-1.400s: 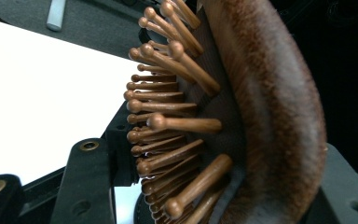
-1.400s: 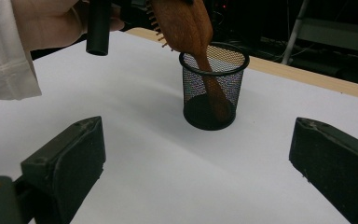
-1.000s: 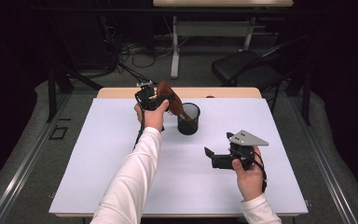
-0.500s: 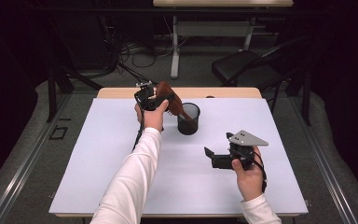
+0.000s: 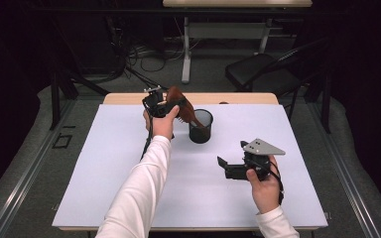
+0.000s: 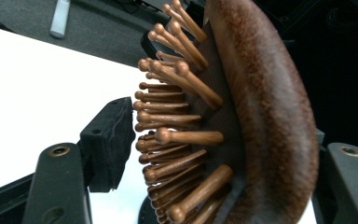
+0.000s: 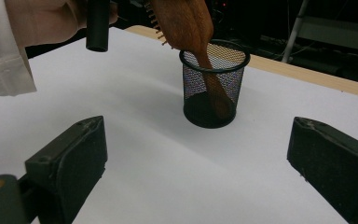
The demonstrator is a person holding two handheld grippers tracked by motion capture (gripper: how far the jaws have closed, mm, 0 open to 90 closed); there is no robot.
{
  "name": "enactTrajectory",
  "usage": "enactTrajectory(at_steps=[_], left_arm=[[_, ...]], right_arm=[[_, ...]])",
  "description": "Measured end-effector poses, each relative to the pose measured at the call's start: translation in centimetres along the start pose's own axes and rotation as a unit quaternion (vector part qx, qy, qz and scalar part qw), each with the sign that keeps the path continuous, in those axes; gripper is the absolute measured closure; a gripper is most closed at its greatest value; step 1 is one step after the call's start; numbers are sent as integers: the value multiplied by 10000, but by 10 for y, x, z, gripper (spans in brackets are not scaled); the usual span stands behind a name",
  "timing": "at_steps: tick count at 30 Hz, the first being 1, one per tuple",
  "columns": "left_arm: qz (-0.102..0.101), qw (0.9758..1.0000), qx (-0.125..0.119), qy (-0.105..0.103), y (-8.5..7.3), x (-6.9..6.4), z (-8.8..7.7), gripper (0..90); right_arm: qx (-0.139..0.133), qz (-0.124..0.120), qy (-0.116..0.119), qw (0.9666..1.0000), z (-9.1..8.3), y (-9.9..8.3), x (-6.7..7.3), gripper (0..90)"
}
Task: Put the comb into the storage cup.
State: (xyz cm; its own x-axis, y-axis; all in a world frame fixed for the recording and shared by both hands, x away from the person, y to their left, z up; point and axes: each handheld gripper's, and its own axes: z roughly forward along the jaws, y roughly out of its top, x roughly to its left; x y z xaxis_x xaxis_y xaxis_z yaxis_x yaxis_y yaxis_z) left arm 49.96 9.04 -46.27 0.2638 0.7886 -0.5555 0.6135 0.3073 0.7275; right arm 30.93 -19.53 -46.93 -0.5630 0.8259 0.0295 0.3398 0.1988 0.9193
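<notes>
Leaning handle-down in mesh cup (image 5: 200,126), wooden hairbrush (image 5: 182,106) between left gripper's (image 5: 159,105) just-opening jaws, right gripper (image 5: 228,167) jaws apart.

Overhead light falls evenly on the white table (image 5: 104,163); surroundings beyond it lie in near darkness. Left gripper view: table surface overexposed, hairbrush (image 6: 242,121) close, bristles sharp, nearest edges soft. Right gripper view: jaws blurred, mesh cup (image 7: 213,84) sharp, faint shadow beneath.

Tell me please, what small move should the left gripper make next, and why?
Probably lift the left gripper up and away. The wooden hairbrush already stands handle-down in the black mesh cup. The jaws have just been opening, and one pad stands apart from the bristles, though the brush head is between them.
</notes>
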Motion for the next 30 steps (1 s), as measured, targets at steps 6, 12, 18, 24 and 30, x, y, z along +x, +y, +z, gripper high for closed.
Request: enactTrajectory(at_steps=[6, 12, 18, 24, 30], left_arm=[[-30, 10000, -75, -47, 2, 0, -2, 286], [-66, 9999, -108, -57, 5, 1, -6, 286], [-68, 9998, -200, -43, 11, 4, -14, 286], [-90, 9993, -366, -76, 21, 7, -26, 287], [-125, 9987, -487, -107, 29, 10, -38, 289]], right_arm=[[12, 7, 3, 10000, 0, 0, 0, 49], [8, -9, -2, 10000, 1, 0, 0, 49], [37, -10, 8, 10000, 1, -1, 1, 49], [51, -10, 6, 10000, 2, -1, 1, 49], [82, -49, 11, 10000, 4, -2, 3, 49]])
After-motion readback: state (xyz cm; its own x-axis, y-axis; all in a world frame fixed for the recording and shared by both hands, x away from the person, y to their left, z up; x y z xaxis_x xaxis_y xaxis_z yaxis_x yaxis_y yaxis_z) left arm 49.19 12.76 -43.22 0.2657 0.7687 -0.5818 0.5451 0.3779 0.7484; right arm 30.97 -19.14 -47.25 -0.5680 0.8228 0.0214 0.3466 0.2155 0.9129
